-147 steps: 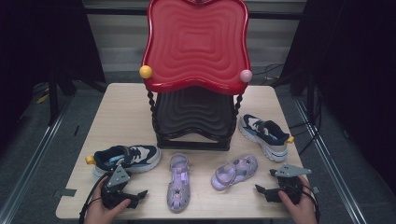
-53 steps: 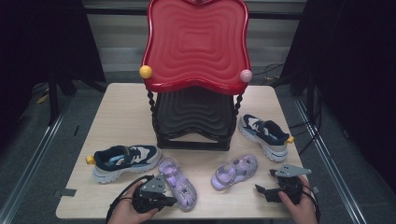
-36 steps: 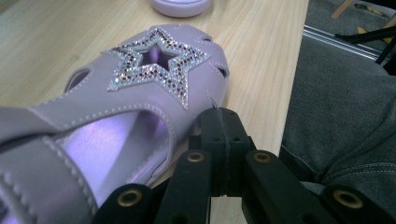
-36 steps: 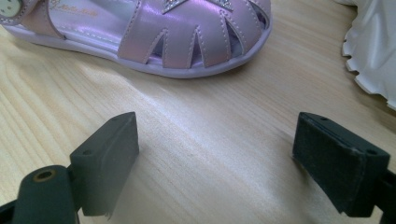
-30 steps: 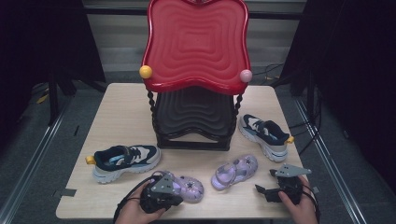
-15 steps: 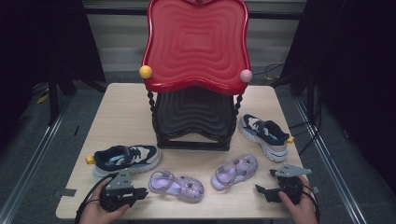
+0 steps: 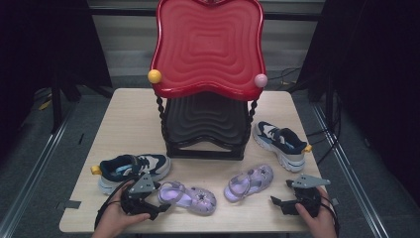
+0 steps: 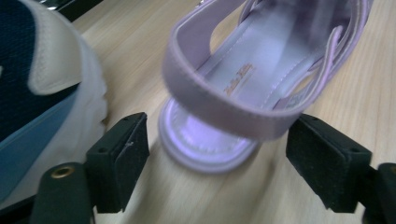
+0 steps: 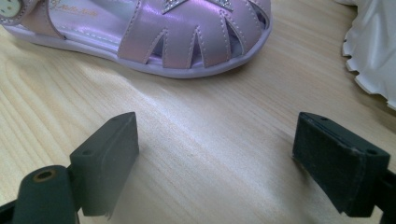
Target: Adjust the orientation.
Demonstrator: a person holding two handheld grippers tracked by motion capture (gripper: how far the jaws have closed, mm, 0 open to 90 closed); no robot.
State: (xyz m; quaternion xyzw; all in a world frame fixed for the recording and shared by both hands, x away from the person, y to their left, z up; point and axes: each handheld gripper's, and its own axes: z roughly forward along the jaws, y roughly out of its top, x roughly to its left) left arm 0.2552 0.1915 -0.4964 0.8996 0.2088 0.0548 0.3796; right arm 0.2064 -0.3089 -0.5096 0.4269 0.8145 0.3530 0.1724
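A purple sandal (image 7: 188, 197) lies crosswise near the table's front edge, its heel toward my left gripper (image 7: 159, 207). In the left gripper view its heel strap (image 8: 224, 100) sits just ahead of and between the pads (image 8: 122, 161). The jaws have just been opening and do not touch it, so my left gripper (image 8: 224, 156) is open. The second purple sandal (image 7: 249, 182) lies to the right; its toe (image 9: 187, 42) shows ahead of my right gripper (image 9: 224, 154). My right gripper (image 7: 276, 204) stands open over bare wood.
A navy and white sneaker (image 7: 131, 168) lies just behind the left gripper, its side (image 8: 42, 93) close by the left jaw. Its mate (image 7: 280, 144) sits at the right. A stand with a red top tray (image 7: 208, 47) and a black lower tray (image 7: 205, 126) fills the table's middle.
The left gripper has drawn back leftward from on top of the sandal to its heel end, and its jaws now stand apart. The sandal lies still. The right gripper has not moved.
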